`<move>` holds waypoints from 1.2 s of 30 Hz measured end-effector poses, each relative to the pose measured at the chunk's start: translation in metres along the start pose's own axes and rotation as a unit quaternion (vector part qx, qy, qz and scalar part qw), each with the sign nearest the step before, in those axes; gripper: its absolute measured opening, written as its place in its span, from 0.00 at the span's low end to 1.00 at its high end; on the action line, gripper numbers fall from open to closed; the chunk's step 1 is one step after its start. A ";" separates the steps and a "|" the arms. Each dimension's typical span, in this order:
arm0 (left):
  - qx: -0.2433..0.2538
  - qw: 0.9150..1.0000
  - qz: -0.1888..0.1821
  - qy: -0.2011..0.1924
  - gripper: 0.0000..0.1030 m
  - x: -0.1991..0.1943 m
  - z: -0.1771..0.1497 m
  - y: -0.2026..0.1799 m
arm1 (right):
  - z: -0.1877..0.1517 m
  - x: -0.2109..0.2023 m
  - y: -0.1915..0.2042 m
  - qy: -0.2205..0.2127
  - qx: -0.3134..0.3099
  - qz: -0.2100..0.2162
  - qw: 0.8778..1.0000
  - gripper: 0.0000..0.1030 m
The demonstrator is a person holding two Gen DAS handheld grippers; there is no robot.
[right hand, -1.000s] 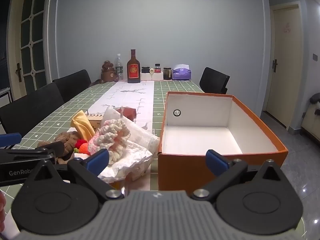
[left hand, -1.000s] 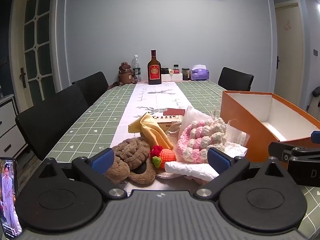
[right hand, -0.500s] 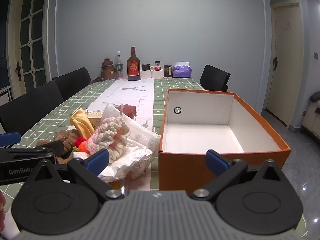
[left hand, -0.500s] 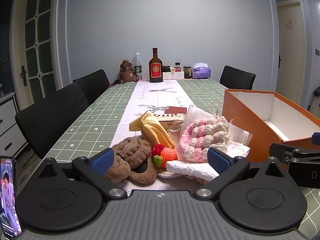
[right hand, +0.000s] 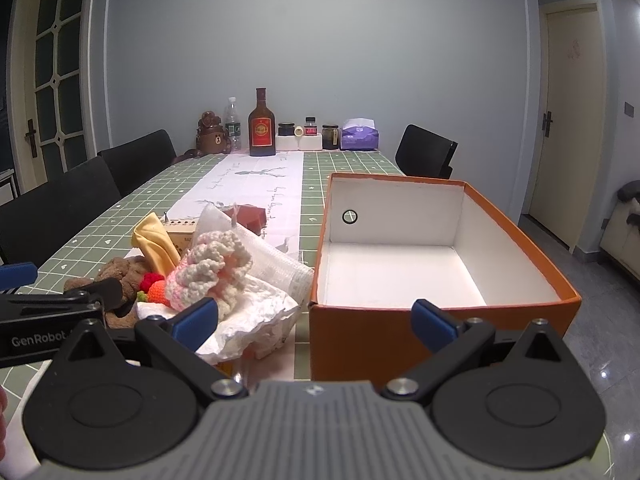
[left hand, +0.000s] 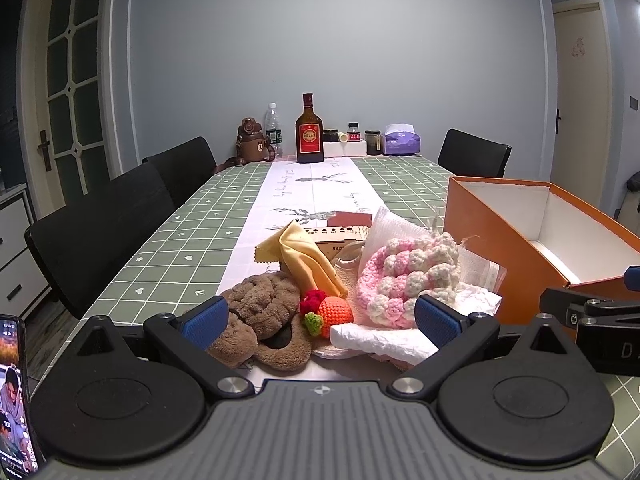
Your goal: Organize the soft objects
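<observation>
The left gripper (left hand: 318, 320) has its jaws spread wide and empty, with the heap of soft toys (left hand: 332, 292) just ahead between them; the right gripper (right hand: 314, 316), jaws also wide and empty, faces the empty orange box (right hand: 440, 320), heap off to its left

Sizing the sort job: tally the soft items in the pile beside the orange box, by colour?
Brown plush toy: 1
Yellow cloth: 1
Orange-and-red crochet fruit: 1
Pink-and-white crochet piece: 1
White crumpled paper towel: 1
Total: 5. Orange box holds nothing yet.
</observation>
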State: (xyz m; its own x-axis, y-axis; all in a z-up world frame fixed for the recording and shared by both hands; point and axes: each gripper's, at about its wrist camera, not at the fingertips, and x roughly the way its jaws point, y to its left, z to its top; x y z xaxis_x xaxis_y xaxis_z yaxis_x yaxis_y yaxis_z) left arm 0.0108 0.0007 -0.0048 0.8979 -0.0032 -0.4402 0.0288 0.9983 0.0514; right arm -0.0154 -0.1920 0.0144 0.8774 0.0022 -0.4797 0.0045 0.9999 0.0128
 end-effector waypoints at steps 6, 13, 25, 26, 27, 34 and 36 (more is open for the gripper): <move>0.000 1.000 0.001 0.000 1.00 0.001 0.000 0.000 | 0.000 0.000 0.000 0.000 -0.003 0.000 1.000 0.98; 0.000 1.000 0.001 0.000 1.00 0.001 0.000 0.001 | 0.000 0.001 0.000 0.001 -0.001 0.001 1.000 0.98; 0.001 1.000 0.002 0.005 1.00 0.002 0.000 0.001 | 0.000 0.004 0.001 0.007 -0.002 0.002 1.000 0.98; 0.000 1.000 0.002 0.005 1.00 0.002 0.000 0.001 | 0.000 0.004 0.001 0.008 -0.002 0.002 1.000 0.98; 0.000 1.000 0.002 0.005 1.00 0.002 0.000 0.001 | 0.000 0.004 0.001 0.008 -0.002 0.002 1.000 0.98; 0.000 1.000 0.002 0.006 1.00 0.003 -0.001 0.001 | -0.001 0.005 0.002 0.012 -0.002 0.004 1.000 0.98; 0.000 1.000 0.002 0.006 1.00 0.003 -0.001 0.001 | -0.001 0.005 0.003 0.012 -0.003 0.005 1.000 0.98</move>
State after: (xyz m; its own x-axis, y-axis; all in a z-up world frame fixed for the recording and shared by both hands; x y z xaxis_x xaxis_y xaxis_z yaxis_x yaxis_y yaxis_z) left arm 0.0129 0.0017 -0.0067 0.8931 0.0024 -0.4499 0.0245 0.9982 0.0539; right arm -0.0118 -0.1894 0.0111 0.8653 0.0123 -0.5011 -0.0073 0.9999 0.0119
